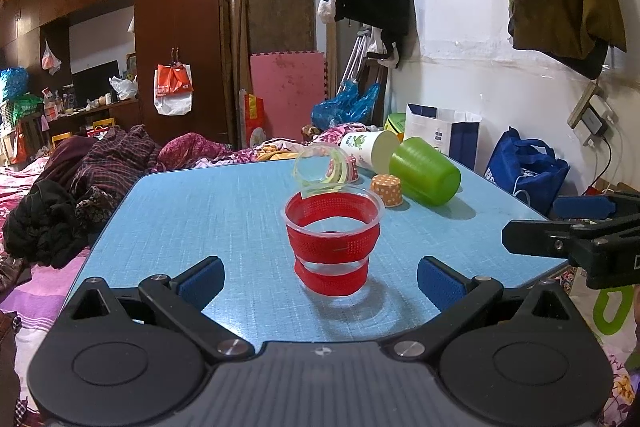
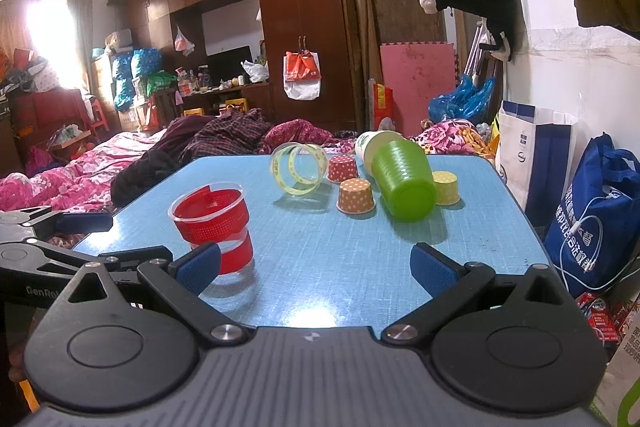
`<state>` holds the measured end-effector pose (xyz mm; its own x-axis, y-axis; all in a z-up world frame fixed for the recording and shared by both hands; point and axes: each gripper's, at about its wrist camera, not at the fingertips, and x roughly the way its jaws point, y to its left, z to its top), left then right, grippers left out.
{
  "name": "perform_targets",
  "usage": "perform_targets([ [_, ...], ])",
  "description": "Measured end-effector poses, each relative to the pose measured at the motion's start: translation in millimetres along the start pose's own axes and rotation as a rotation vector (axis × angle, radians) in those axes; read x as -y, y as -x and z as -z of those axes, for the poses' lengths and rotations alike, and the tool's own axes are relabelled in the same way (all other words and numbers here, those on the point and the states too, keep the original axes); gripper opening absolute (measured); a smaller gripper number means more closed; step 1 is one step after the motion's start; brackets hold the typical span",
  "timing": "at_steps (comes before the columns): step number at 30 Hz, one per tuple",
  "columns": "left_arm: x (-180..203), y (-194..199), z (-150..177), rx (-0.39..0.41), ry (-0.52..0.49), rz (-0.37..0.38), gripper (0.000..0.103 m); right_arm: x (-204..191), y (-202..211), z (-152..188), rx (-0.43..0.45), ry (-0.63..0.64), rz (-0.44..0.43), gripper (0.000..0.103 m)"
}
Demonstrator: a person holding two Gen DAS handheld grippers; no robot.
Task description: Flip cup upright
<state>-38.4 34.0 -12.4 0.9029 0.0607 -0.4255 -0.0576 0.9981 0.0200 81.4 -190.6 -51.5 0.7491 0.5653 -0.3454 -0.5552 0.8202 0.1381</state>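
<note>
A clear plastic cup with red mesh bands [image 1: 333, 241] stands upright on the blue table [image 1: 200, 219]. My left gripper [image 1: 320, 279] is open, its blue pads on either side of the cup and a little nearer than it, not touching. In the right wrist view the same cup [image 2: 214, 227] stands at the left, just beyond the left pad. My right gripper [image 2: 316, 267] is open and empty over the table's near edge. A green cup [image 2: 404, 179] lies on its side further back, also seen in the left wrist view [image 1: 424, 171]. A clear yellowish cup [image 2: 298, 169] lies on its side too.
Small dotted paper cups [image 2: 356, 195] stand upside down near the green cup, and a white paper cup [image 2: 374, 145] lies behind it. Bedding and clothes [image 1: 80, 179] lie left of the table. Bags [image 2: 592, 219] stand at the right by the wall.
</note>
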Motion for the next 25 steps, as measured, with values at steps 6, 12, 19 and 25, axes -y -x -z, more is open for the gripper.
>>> perform_targets([
  [6,0.7,0.2,-0.8,0.001,0.001,0.002,0.103,0.9,0.5,-0.3,0.001,0.002,0.000,0.102],
  [12,1.3,0.1,-0.7,0.001,0.003,0.002,0.103,1.1,0.1,0.0,0.001,0.005,0.000,0.102],
  [19,4.1,1.2,-0.3,0.015,-0.010,-0.026,0.103,-0.3,-0.2,1.8,0.000,0.013,-0.003,0.102],
  [25,6.5,-0.5,0.2,0.014,-0.012,-0.015,0.103,-0.6,-0.3,2.0,0.000,0.013,-0.004,0.102],
])
